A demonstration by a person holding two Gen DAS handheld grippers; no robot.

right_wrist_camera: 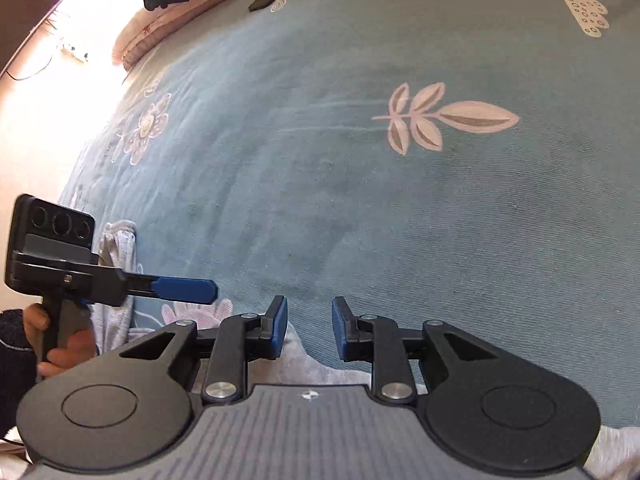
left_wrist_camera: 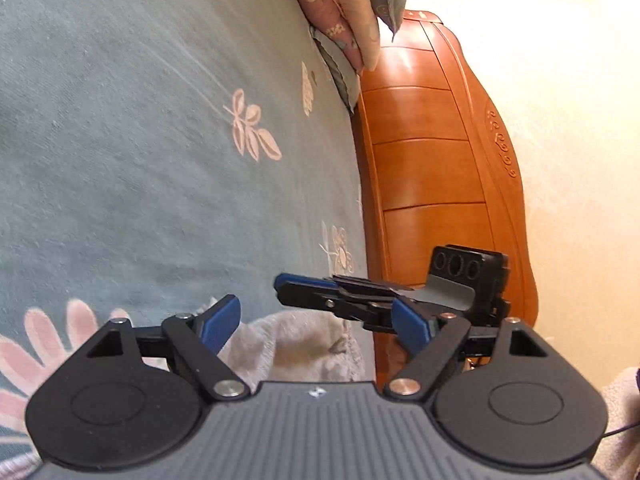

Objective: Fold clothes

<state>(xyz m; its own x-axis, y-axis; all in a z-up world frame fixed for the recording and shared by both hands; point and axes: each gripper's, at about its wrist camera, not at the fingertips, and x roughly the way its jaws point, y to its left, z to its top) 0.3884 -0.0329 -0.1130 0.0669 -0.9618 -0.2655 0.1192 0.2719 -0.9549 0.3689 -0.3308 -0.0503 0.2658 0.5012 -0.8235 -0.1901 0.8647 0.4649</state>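
Both hand-held grippers, left (left_wrist_camera: 316, 326) and right (right_wrist_camera: 310, 326), are hovering spread and empty over the near pale grey fleecy garment (left_wrist_camera: 296, 344) on the blue floral bedspread (right_wrist_camera: 360, 184), seemingly readying a fold.

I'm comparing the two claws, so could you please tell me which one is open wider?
The left claw is wider: its blue pads stand far apart over the pale cloth, while the right claw shows only a narrow gap.
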